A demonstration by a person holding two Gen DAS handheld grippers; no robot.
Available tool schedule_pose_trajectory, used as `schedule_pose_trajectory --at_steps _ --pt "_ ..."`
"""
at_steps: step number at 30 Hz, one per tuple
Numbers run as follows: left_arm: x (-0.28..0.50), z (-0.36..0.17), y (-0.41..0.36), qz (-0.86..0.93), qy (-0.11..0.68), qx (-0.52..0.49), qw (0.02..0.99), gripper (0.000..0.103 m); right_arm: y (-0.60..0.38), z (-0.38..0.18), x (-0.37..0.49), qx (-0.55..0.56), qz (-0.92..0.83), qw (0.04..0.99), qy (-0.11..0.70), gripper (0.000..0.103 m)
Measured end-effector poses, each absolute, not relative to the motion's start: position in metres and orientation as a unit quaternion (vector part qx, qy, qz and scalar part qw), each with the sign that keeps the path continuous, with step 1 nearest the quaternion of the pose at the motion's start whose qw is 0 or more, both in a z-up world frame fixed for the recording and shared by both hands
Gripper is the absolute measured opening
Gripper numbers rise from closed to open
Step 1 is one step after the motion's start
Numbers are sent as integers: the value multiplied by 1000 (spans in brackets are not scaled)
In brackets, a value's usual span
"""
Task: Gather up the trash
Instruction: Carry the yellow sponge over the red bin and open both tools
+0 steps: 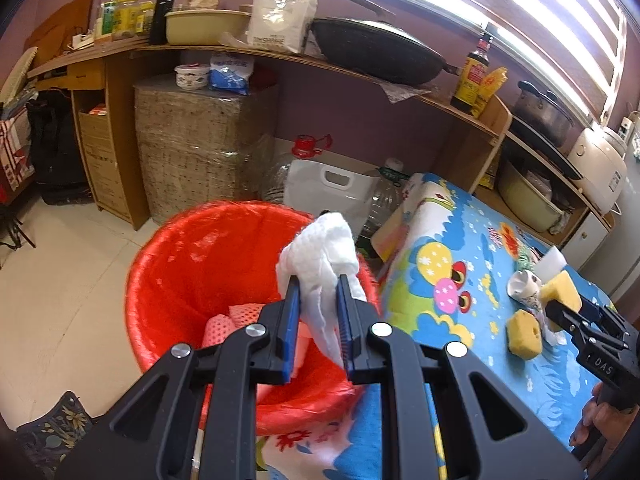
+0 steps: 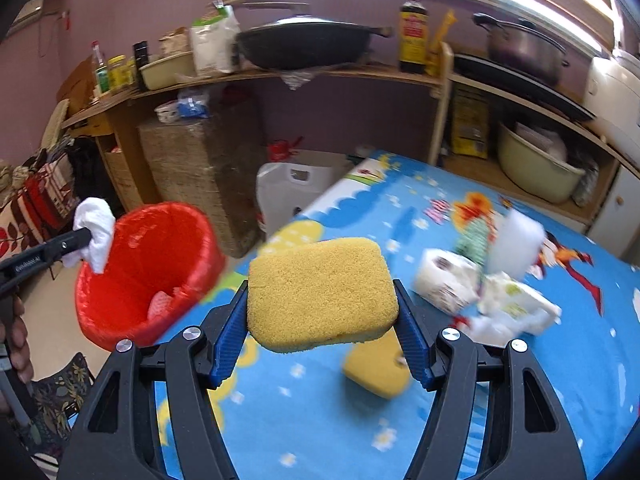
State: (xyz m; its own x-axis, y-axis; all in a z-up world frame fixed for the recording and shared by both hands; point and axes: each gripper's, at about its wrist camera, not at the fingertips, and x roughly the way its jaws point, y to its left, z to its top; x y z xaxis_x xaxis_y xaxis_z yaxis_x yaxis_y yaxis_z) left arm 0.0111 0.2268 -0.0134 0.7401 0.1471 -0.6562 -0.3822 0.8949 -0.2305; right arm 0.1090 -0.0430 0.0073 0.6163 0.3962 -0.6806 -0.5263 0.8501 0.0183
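My left gripper (image 1: 318, 286) is shut on a crumpled white tissue (image 1: 320, 256) and hangs over the red-lined trash bin (image 1: 168, 276), which stands on the floor beside the table. The same tissue (image 2: 95, 226) shows in the right wrist view above the bin (image 2: 136, 264). Pink netting (image 1: 240, 316) lies inside the bin. My right gripper (image 2: 322, 300) is shut on a yellow sponge (image 2: 320, 292), lifted above the cartoon-print tablecloth (image 2: 500, 360). In the left wrist view that gripper (image 1: 560, 306) holds the sponge (image 1: 562, 288) at the right. A second yellow sponge (image 2: 376, 372) lies on the cloth below.
A crushed paper cup (image 2: 444, 280), white paper scraps (image 2: 516, 304) and a white foam block (image 2: 520, 244) lie on the table. White and clear jugs (image 1: 332, 188) stand on the floor behind the bin. Wooden shelves (image 1: 280, 58) carry a wok, pots and bottles.
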Motion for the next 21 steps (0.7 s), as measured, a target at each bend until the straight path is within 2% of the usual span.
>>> schedule_pose_trajectory --at_steps 13,21 --pt "1 -6 251 223 329 -99 912 18 41 7 104 -113 311 875 352 64" --pt "-4 -5 269 234 328 -107 909 18 87 7 99 -131 345 862 348 64"
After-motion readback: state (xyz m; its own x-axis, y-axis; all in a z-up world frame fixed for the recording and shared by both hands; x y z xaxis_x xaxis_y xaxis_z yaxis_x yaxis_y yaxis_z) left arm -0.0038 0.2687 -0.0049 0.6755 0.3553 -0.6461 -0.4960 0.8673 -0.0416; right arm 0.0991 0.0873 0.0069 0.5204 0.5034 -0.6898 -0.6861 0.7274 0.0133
